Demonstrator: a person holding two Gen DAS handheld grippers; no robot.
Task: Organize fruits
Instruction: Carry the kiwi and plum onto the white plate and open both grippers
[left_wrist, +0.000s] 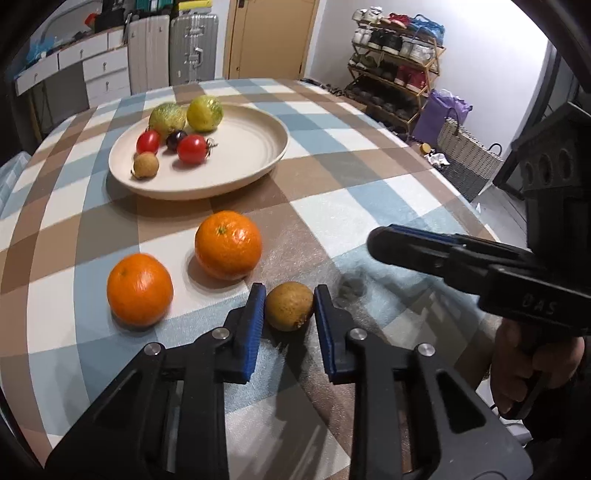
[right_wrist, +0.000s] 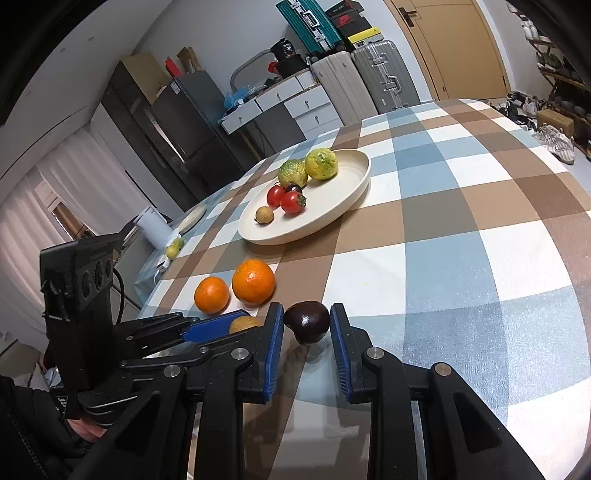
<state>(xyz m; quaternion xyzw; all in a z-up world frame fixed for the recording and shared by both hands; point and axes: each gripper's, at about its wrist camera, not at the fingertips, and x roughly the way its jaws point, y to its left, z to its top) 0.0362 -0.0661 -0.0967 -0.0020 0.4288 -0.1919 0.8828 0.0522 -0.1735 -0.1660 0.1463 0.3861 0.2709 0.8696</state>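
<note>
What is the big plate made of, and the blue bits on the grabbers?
The plate looks like matte cream ceramic or maybe plastic: smooth, dull sheen, thick rolled rim. The blue pads look like ribbed rubber, going by the fine grooves and soft, non-shiny surface, though I can't be sure.

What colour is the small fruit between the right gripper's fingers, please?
Dark purple fruit, almost black; clearest in the right wrist view.
</note>
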